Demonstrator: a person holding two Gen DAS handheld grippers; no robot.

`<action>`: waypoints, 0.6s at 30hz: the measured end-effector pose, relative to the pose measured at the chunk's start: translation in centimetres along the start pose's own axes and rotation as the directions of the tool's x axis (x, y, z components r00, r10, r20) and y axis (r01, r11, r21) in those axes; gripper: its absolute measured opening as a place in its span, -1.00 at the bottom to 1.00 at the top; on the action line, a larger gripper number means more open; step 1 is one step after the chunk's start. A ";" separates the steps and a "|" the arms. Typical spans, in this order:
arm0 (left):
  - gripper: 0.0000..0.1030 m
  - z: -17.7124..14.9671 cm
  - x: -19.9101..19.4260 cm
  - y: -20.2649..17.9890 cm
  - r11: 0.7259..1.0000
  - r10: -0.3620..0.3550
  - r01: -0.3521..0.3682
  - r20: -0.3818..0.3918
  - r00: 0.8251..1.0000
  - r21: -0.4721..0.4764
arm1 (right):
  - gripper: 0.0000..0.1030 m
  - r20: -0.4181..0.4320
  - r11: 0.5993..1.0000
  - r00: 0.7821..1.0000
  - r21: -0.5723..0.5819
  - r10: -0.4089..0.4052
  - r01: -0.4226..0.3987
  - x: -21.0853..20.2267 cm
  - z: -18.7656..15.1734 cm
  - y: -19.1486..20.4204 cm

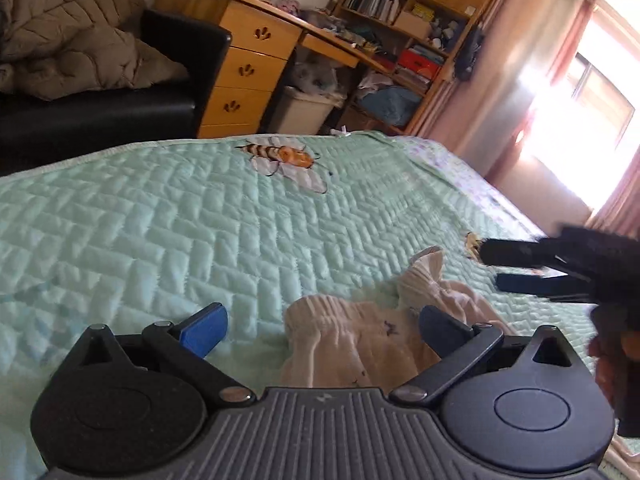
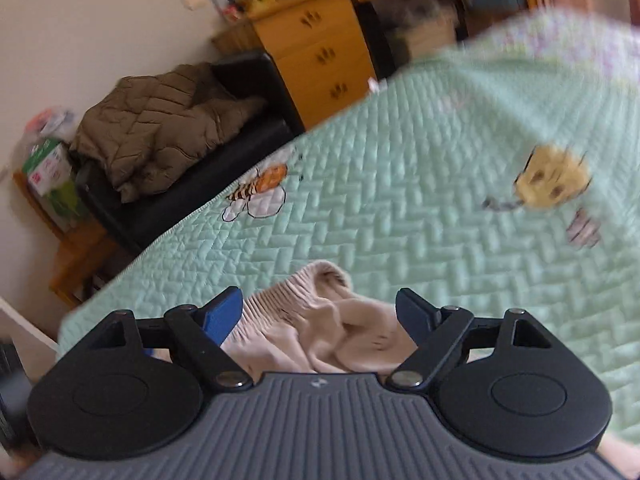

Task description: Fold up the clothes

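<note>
Both tongs stand wide with nothing pinched: the left tongs (image 1: 320,332) hang low over the crumpled cream garment (image 1: 352,340), its gathered band lying in the gap between the blue pads but not pressed by either, and the right tongs (image 2: 320,320) likewise frame the same cloth without touching it with a pad, as far as the blurred view lets one tell. In the left wrist view the right tongs show as a dark, smeared shape at the right edge, above and just beyond the garment. That garment, which looks like small cream trousers or shorts with a ribbed elastic waistband (image 2: 276,300) and a few tiny dark printed marks, lies bunched near the close edge of the bed, on the mint-green quilted coverlet (image 1: 160,220) with its bee motif (image 1: 280,156). It should handle as light, limp and soft; it will sag and drape from any single point and slide easily over the quilt. The elastic waistband is the thickest, firmest part, so taking it at its two ends, one tong to each, looks best for shaking it flat. Pinching too deep risks catching the coverlet as well.
</note>
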State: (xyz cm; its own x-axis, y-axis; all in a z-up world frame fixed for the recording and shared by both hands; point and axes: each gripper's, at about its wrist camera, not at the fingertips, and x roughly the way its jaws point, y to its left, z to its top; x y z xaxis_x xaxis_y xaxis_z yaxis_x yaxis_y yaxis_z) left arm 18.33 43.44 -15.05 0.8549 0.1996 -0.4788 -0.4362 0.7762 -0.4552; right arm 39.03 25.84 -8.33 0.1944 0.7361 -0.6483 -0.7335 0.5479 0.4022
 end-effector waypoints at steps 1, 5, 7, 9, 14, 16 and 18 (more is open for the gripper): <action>0.31 -0.2 0.2 0.3 0.999 -0.048 0.048 -0.005 0.999 -0.001 | 0.64 -0.020 0.999 1.000 0.034 0.005 -0.004 0.6 0.4 0.0; -0.54 -0.4 1.3 0.0 0.998 -0.065 0.066 -0.055 0.996 0.006 | 0.64 -0.085 0.991 0.996 0.137 0.024 -0.012 2.7 2.0 0.3; -0.54 -0.4 1.4 -0.4 0.998 -0.059 0.061 -0.055 0.997 0.029 | 0.64 -0.113 0.992 0.994 0.128 0.000 0.014 3.3 2.5 0.7; -0.54 -0.4 1.3 -0.7 0.998 -0.045 0.047 -0.055 0.998 0.052 | 0.61 -0.169 0.993 0.984 0.089 -0.061 0.076 4.2 2.8 1.5; -0.54 -0.3 1.0 -0.8 0.997 -0.023 0.027 -0.054 0.998 0.076 | -0.12 -0.268 0.984 0.947 -0.021 -0.178 0.179 7.3 3.4 3.3; -0.54 -0.4 0.6 -0.8 0.997 -0.016 0.020 -0.051 0.999 0.078 | -0.40 -0.269 0.974 0.936 -0.076 -0.228 0.215 7.9 3.3 3.9; -0.54 -0.4 0.4 -0.9 0.996 -0.001 0.005 -0.047 0.999 0.088 | -0.64 -0.267 0.959 0.923 -0.131 -0.277 0.250 8.4 3.2 4.4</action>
State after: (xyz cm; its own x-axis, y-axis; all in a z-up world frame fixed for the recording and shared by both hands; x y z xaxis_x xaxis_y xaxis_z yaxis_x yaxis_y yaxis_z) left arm 19.00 42.63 -15.12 0.8413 0.1703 -0.5131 -0.4052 0.8269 -0.3899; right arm 39.47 35.72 -9.95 0.2088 0.4219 -0.8823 -0.7407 0.6573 0.1390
